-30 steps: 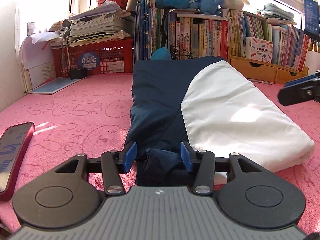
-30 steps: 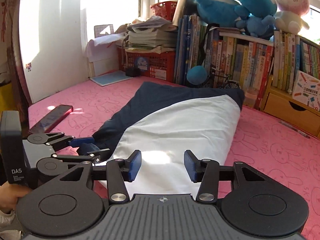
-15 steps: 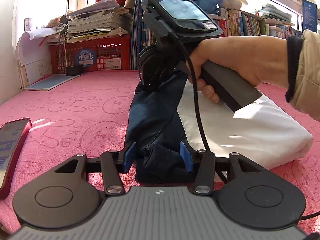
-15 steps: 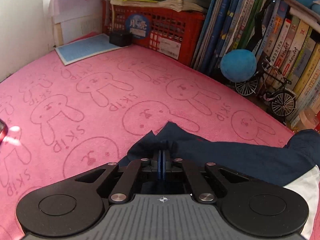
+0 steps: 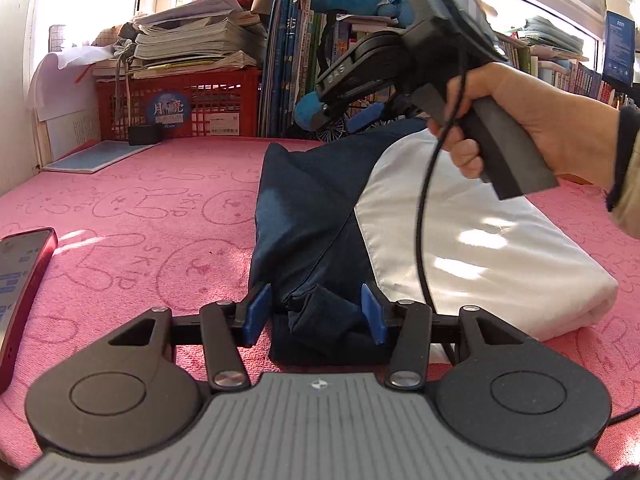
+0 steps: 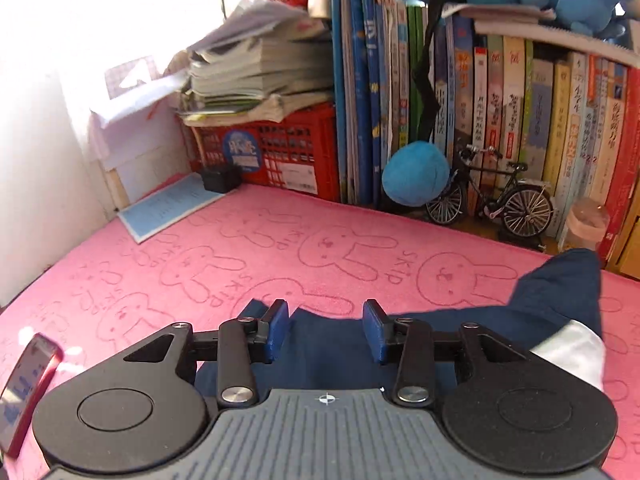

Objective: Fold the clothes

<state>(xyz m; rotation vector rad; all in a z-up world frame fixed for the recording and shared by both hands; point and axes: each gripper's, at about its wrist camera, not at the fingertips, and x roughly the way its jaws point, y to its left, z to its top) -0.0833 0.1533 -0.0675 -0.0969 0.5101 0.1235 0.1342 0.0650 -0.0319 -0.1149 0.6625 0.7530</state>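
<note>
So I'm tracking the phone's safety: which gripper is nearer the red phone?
Left. The left gripper sits at the navy garment's near end, the red phone just beside it. The right gripper is at the far end, jaws opening.

"SKIP" is showing repeatedly beside the rabbit outlines on the pink mat. "DAS" is standing in raised letters on the side of the right gripper. A round blue sticker on the red crate is carrying two Chinese characters, 月亮. The book spines' lettering is staying too small to read.
</note>
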